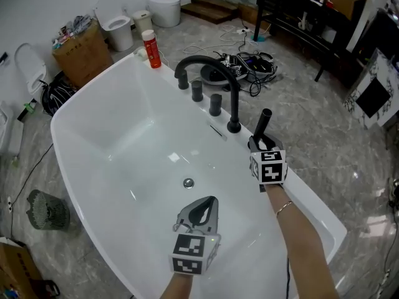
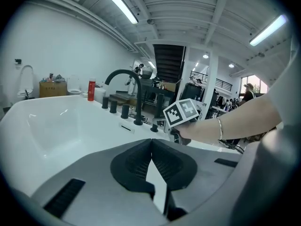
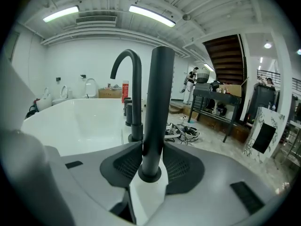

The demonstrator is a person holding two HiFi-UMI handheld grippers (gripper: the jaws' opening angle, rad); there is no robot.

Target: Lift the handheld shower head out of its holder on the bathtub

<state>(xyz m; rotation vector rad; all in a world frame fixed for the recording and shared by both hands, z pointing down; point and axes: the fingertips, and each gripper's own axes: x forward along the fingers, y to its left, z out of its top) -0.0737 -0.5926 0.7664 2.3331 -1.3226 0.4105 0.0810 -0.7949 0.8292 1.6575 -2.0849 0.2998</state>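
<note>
The white oval bathtub (image 1: 124,136) carried the black rod-shaped handheld shower head (image 1: 263,124) upright in its holder (image 3: 150,174) on the right rim, long axis near vertical. The right gripper (image 3: 151,161) straddled its base, pads apparently pinching it from both sides. The left gripper (image 2: 151,147), pads pressed together on nothing, hung over the basin, farther off to the left.

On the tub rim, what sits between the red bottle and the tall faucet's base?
Three short black knobs standing in a row, seen most clearly in the head view.
</note>
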